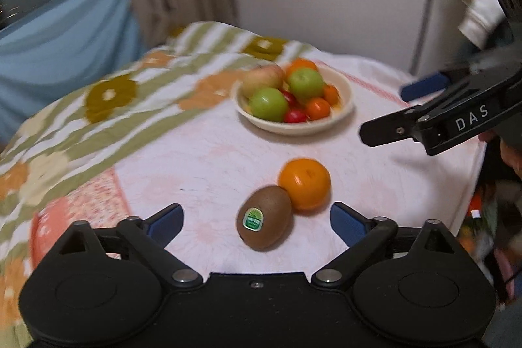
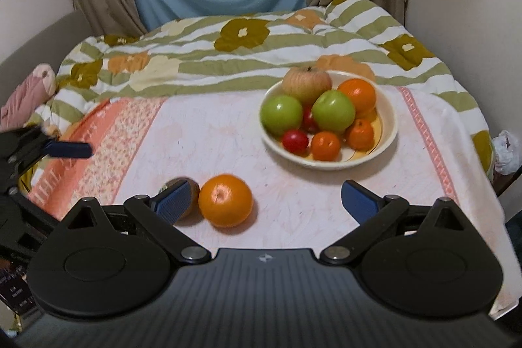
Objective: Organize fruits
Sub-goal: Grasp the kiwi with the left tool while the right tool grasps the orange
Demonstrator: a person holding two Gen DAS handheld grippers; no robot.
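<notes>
A round cream ceramic bowl [image 2: 388,132] is sitting on a bed covered by a pale pink-and-white patterned sheet [image 2: 208,149], with a green-striped floral quilt [image 2: 248,54] bunched up behind the bowl. The bowl is already holding most of the fruit: two green apples, a russet-pink apple at the back, a large orange, two small tangerines and small red fruits. Two pieces are still lying loose on the sheet, in front of the bowl and well apart from it: a fuzzy brown kiwi with a green sticker [image 1: 264,222] and a glossy round orange [image 1: 305,184], the two touching each other. The left gripper [image 1: 257,222] is pointing down at this pair with its blue-padded jaws released and standing wide on either side of the kiwi, not touching it. The right gripper [image 2: 270,201] is also released, jaws spread wide, with the loose orange lying between them near the left pad and nothing grasped. Judging from this, the sorting seems mostly done, with the kiwi and the orange left to join the bowl.
</notes>
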